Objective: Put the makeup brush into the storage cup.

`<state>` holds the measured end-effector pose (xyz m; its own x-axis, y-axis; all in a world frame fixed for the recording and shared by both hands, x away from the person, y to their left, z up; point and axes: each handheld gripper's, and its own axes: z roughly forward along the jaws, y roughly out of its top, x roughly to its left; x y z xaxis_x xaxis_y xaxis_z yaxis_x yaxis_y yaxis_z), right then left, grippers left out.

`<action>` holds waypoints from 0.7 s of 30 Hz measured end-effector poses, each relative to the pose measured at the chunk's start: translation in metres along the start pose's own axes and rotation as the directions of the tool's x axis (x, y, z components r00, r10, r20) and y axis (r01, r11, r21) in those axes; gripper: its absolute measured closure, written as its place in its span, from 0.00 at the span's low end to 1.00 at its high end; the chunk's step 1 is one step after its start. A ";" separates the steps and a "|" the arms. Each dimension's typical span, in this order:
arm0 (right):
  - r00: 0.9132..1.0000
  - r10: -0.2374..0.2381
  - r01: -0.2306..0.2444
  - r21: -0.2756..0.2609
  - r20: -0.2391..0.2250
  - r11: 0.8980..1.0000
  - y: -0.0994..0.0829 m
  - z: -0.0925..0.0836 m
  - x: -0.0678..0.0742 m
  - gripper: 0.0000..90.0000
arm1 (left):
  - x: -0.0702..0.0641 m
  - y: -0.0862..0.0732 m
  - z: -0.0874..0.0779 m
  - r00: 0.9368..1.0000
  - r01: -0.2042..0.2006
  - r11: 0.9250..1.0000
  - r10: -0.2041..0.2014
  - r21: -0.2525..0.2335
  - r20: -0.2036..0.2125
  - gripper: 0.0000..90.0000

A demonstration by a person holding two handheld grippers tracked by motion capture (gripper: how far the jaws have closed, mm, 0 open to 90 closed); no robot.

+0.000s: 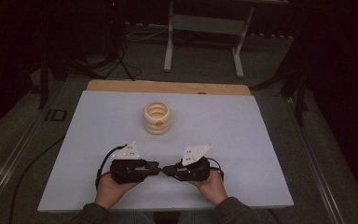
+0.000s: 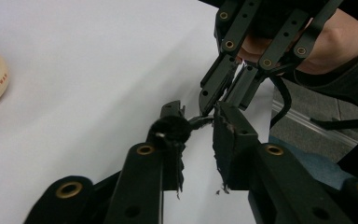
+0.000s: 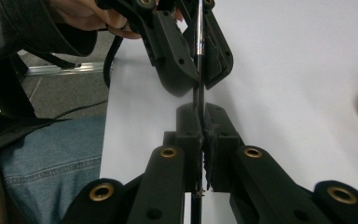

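Two grippers meet tip to tip near the front edge of the white desk (image 1: 242, 140), each held in one of the person's hands. Between them runs a thin dark rod (image 3: 199, 70) with a metallic shine along its upper stretch, seen best in the right gripper view, where it stands as a straight line from the near fingers up into the far ones. The right gripper (image 3: 200, 122) has its fingers pressed together on this rod, with no gap showing beside it. The left gripper (image 2: 196, 122) has just been closing; in its own view a gap is visible between its two fingers, and in the right gripper view its fingers sit on either side of the rod, narrow but whether the pads press on it I cannot tell. A small dark fuzzy knob (image 2: 170, 130) sits at one left fingertip, with a short bright piece leading from it toward the right gripper's tips. Well apart from both grippers, farther back at the middle of the desk, stands a cream ribbed ring stack (image 1: 157, 118) with an orange mark on its side.
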<state>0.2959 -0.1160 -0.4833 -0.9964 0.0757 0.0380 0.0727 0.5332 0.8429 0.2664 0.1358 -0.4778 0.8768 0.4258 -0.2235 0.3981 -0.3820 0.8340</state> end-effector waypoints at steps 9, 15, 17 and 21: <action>1.000 -0.027 0.027 0.007 0.013 1.000 0.002 0.000 0.003 0.95 | 0.002 0.000 0.000 0.999 0.014 1.000 -0.013 -0.017 0.046 0.90; 0.998 -0.054 0.054 0.002 0.014 0.999 0.006 0.002 0.006 0.95 | 0.002 0.001 -0.002 0.996 0.026 0.999 -0.022 -0.043 0.087 0.94; 0.998 -0.056 0.056 -0.001 0.014 0.998 0.006 0.001 0.006 0.95 | 0.002 0.002 -0.002 0.996 0.024 0.999 -0.020 -0.043 0.088 0.94; 0.999 -0.047 0.047 -0.008 0.000 0.999 0.005 0.001 0.005 0.94 | 0.001 0.004 -0.003 0.996 0.014 0.999 -0.011 -0.038 0.084 0.95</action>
<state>0.2912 -0.1123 -0.4792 -0.9987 0.0510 -0.0014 0.0259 0.5297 0.8478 0.2676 0.1369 -0.4734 0.8920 0.3598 -0.2736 0.3996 -0.3447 0.8494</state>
